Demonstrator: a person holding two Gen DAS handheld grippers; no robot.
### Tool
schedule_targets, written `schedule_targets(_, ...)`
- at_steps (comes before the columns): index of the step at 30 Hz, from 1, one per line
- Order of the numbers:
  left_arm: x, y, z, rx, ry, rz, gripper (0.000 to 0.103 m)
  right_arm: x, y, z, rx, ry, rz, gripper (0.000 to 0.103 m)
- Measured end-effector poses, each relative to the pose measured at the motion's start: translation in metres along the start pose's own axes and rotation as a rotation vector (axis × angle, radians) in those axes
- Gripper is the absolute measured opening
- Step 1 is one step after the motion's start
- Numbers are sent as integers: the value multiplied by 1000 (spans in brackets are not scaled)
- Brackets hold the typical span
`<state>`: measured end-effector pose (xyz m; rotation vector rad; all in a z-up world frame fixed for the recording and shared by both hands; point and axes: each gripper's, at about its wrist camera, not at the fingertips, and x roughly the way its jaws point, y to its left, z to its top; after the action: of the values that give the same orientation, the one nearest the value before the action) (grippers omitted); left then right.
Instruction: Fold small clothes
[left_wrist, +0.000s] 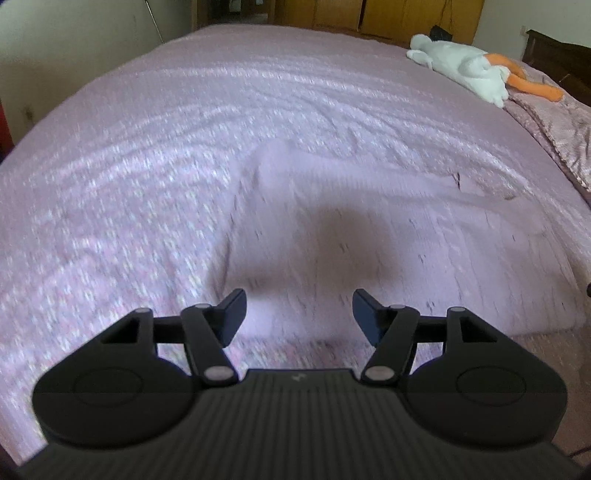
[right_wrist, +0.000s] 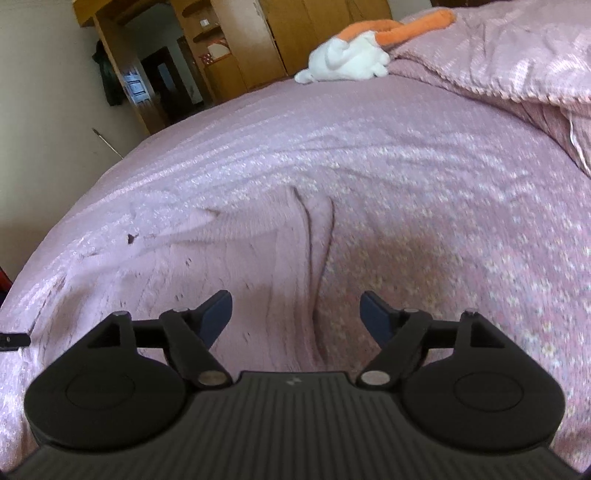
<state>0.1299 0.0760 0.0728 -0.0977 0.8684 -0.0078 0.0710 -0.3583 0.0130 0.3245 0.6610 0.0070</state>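
Both grippers empty, jaws spread wide.
The black two-finger left gripper (left_wrist: 299, 314) and black two-finger right gripper (right_wrist: 296, 314) hover, holding nothing.

The bed (left_wrist: 147, 155) wears a pink woven cloth cover, ribbed and faintly shiny where light strikes it, and on it lies a pale pink garment (left_wrist: 369, 236) of softer, matt knit cloth with fine ribbing. The left gripper (left_wrist: 299, 314) and right gripper (right_wrist: 295, 314) are matt black plastic with ridged housings and small dull metal pivot pins. A plush toy (right_wrist: 351, 59) looks fluffy, and the cupboards (right_wrist: 258, 40) are smooth wood.
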Motion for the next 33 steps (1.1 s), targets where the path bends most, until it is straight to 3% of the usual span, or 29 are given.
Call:
schedule_targets(9,4,4,-14,-29,42,13,65,18,-21,-13,156,106,51,83)
schedule_targets(13,6,5,-16,-38,57,11,65,23,-26,-14,192,110,79,88)
schedule_targets(28,16,-7,-19,-17,89,-5,65,46,-27,-6,252,154,210,89)
schedule_targets(33,18,-7,-19,-18,93,-8,65,53,-29,-2,271,175,249,97)
